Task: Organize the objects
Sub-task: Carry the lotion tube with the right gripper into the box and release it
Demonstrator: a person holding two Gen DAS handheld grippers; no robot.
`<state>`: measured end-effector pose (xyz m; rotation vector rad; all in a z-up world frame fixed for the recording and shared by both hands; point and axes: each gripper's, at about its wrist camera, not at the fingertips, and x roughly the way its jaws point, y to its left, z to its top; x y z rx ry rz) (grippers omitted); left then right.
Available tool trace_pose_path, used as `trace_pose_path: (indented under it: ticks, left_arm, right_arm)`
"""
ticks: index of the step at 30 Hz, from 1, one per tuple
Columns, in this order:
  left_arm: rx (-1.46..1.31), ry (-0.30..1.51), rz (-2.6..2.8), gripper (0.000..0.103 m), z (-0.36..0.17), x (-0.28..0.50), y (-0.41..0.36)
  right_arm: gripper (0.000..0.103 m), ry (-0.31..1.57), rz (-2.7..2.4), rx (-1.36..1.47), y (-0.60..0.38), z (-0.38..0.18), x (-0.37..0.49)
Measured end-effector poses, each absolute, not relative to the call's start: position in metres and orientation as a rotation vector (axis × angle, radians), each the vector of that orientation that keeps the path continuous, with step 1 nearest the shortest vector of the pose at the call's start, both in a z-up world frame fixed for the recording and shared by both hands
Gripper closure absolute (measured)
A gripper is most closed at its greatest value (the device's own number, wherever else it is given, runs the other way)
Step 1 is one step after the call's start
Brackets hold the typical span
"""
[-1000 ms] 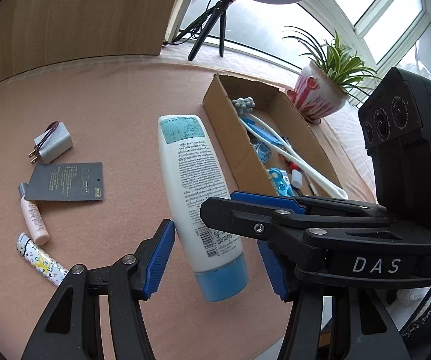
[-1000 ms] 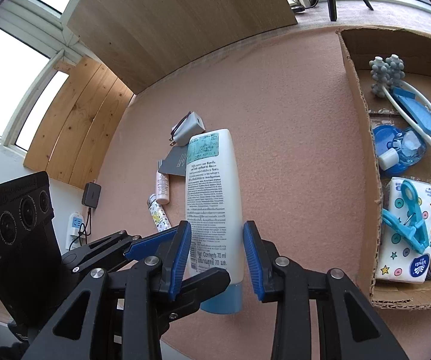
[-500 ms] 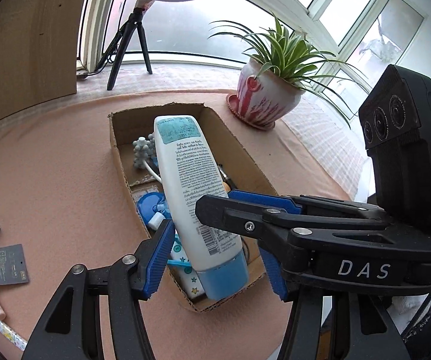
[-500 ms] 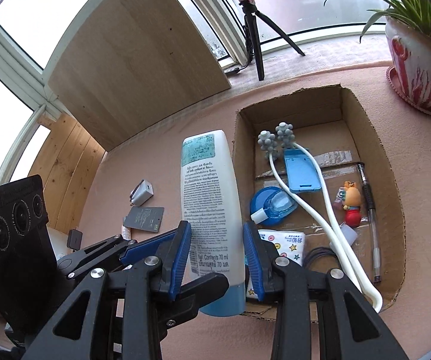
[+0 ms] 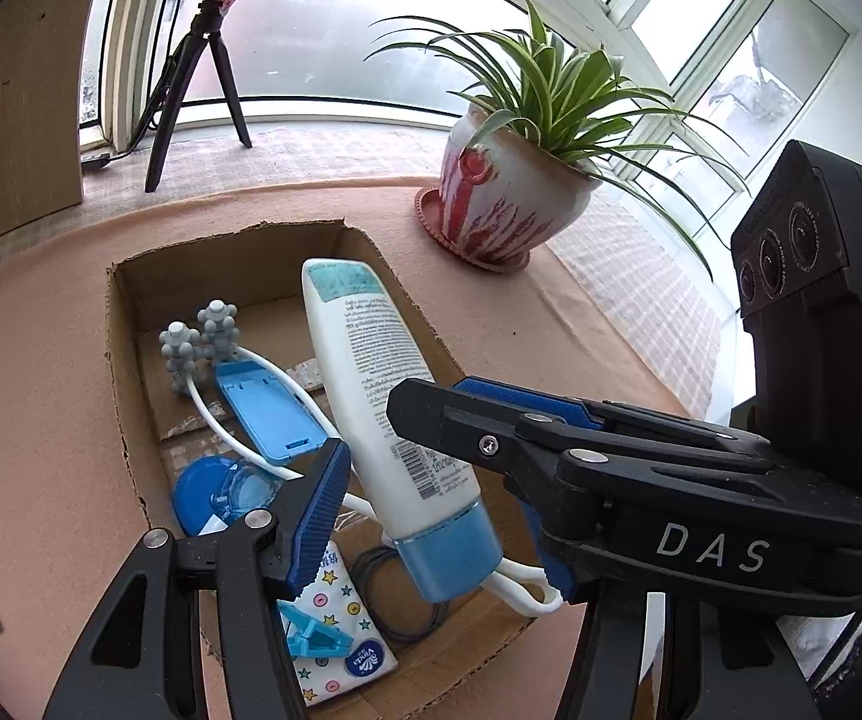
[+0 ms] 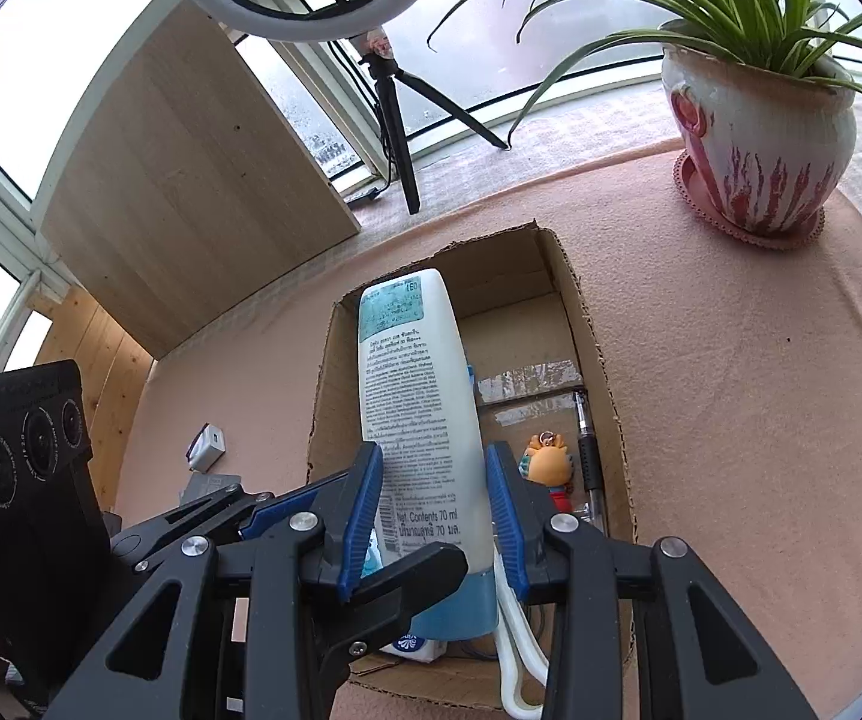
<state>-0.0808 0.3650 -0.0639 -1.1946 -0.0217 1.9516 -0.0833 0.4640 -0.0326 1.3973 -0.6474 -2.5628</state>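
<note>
A white lotion tube [image 5: 371, 372] with a blue cap [image 5: 448, 558] hangs tilted over the open cardboard box [image 5: 125, 396], cap end nearest me. My right gripper [image 6: 433, 468] is shut on the tube [image 6: 413, 396], blue pads pressed on both sides just above the cap. My left gripper [image 5: 431, 498] is set around the cap end; its left pad touches the tube, while the right gripper's finger crosses over and hides its other pad. The box [image 6: 604, 396] lies directly below.
In the box lie a white massager with grey balls [image 5: 197, 342], a blue stand [image 5: 263, 408], a tissue pack [image 5: 341, 618], a toy figure [image 6: 547, 465] and a pen [image 6: 586, 456]. A potted plant [image 5: 502, 204] stands at the far right. A charger [image 6: 206, 447] lies left of the box.
Both grippers have carried the tube together to the right, from above the bare tablecloth beside the small items to above the box. The grip on the tube looks unchanged.
</note>
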Motion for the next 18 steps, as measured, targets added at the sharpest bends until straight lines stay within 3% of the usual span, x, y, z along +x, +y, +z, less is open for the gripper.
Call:
trace_pose_path:
  ticks: [3, 5, 7, 18]
  left_arm:
    - [-1.192, -0.003, 1.973, 0.030, -0.063, -0.080, 0.365]
    - [-1.187, 0.000, 1.985, 0.029, -0.061, -0.080, 0.362]
    - [-1.192, 0.005, 2.000, 0.029, -0.060, -0.081, 0.355]
    - [-1.207, -0.021, 2.095, 0.023, -0.051, -0.080, 0.287]
  right_arm:
    - [0.069, -0.673, -2.584, 1.387, 0.470, -0.034, -0.084]
    - [0.056, -0.650, -2.610, 1.391, 0.469, -0.033, -0.085]
    - [0.051, -0.630, -2.639, 1.385, 0.469, -0.031, -0.083]
    - [0.048, -0.587, -2.685, 1.355, 0.455, -0.021, -0.068]
